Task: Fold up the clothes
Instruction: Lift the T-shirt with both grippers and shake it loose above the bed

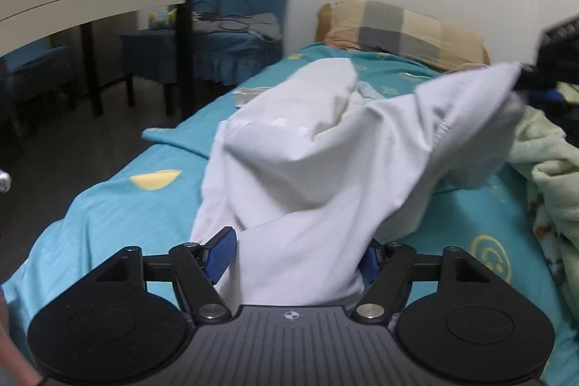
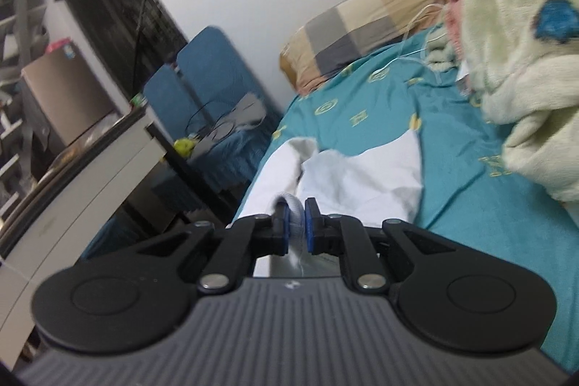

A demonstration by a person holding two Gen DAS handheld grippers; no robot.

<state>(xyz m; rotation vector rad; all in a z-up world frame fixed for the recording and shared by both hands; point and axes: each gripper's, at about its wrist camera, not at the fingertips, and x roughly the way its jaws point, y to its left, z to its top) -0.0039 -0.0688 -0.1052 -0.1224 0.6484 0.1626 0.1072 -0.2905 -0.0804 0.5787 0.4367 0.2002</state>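
While the white cotton garment [image 1: 307, 169] hangs bunched and lifted off the bed, both tongs have hold of it, so the fold is at an early stage by my reading. The left tongs [image 1: 295, 257] stand fairly wide, their blue pads either side of a thick wad of the cloth that fills the gap; they appear to grip that wad, though the far pad is mostly hidden by fabric. Ahead of them and off to their right, the cloth rises to a peak where the right tongs [image 2: 297, 227] are pressed nearly together on a ribbed edge, a cuff or collar as far as I can tell. Just beyond the right tongs the rest of the garment spreads partly flat on the teal bed sheet with yellow motifs [image 1: 144, 212], with one sleeve-like flap turned over.

No neat crease or squared stack shows in either view, so nothing looks finished. What remains, I judge, is to stretch the cloth out, lay it flat and make every fold.

Further ahead of both tongs lies a checked tan and grey pillow [image 1: 401, 28] against the wall. To the right of the left tongs a pale green fleece blanket [image 1: 546, 176] is heaped close to the garment and could get in the way when spreading.
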